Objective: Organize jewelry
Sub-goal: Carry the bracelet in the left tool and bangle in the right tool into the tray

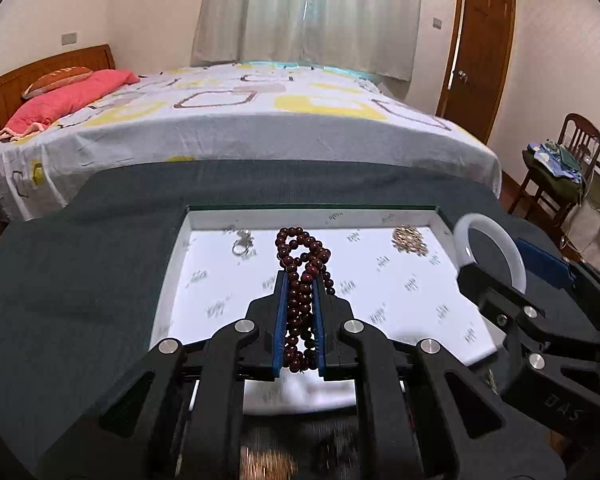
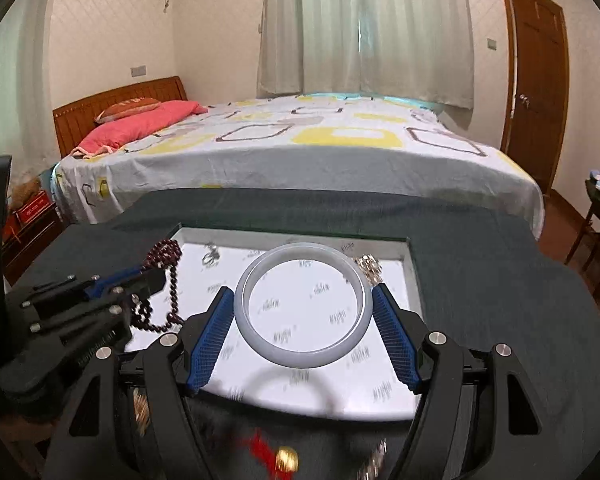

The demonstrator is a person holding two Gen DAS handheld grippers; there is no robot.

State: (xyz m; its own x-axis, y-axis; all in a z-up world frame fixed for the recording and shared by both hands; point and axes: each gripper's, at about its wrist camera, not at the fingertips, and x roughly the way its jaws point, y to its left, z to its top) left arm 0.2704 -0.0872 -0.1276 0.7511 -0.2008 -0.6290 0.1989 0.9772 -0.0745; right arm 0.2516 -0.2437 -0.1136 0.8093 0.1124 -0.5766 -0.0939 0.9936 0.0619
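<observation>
— Why carry both pieces over the tray [image 1: 204,216] at once?

— I judge each is meant for its own spot on the white lining, apart from the silver clasp [image 1: 242,245] and gold chain [image 1: 410,240] lying there. My left gripper [image 1: 300,308] is nearly closed on the dark red bead strand [image 1: 302,264], which hangs bunched between the pads.

— And the other?

— My right gripper [image 2: 303,312] stands wide, pads pressed against opposite sides of the pale jade bangle [image 2: 303,360], held flat above the tray.

Left gripper [image 1: 300,300]: matte black plastic linkage arms, round silver pivot screws.
Left pads [image 1: 280,320]: blue, ribbed, narrow strips.
Right gripper [image 2: 304,320]: same black frame, silver screws, triangular cut-outs.
Right pads [image 2: 210,340]: blue, finely ridged.
Markings: raised lettering on the black housing, unreadable.
</observation>
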